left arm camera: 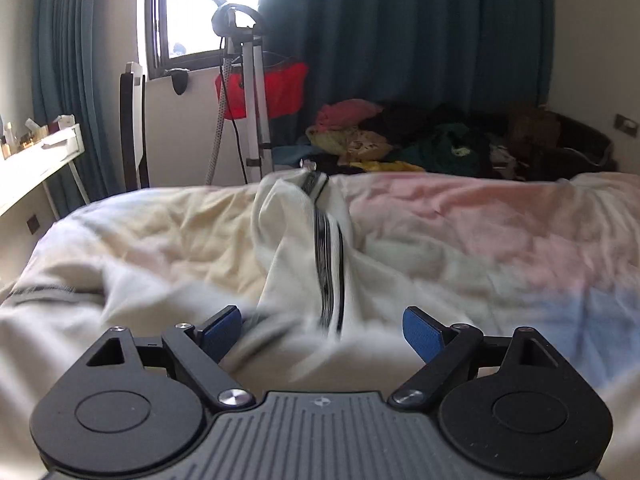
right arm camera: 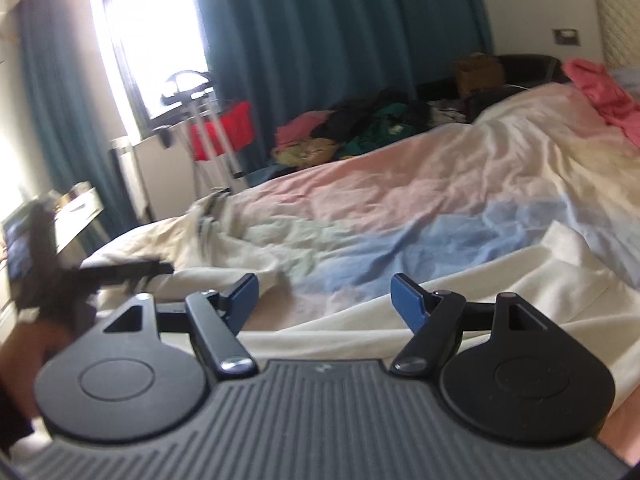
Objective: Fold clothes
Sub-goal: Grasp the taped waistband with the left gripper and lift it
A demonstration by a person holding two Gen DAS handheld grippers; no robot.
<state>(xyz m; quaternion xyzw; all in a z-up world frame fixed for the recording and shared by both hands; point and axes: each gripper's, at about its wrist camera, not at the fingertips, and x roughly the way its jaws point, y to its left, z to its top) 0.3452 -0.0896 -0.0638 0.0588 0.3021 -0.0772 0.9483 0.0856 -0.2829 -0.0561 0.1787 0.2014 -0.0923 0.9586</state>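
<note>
Both tools stand wide open and hold nothing. Ahead of the left tool (left arm camera: 322,330), a white garment (left arm camera: 304,248) with a black-striped band lies rumpled on the bed (left arm camera: 480,224), its near cloth between the spread blue pads untouched. In front of the right tool (right arm camera: 323,298) lies a flatter cream cloth (right arm camera: 500,280). Best to pinch one layer at a hem edge, not the bunched middle, before lifting.

Soft creased cloth garment (left arm camera: 304,248); matt plastic fingers (left arm camera: 422,330).
</note>
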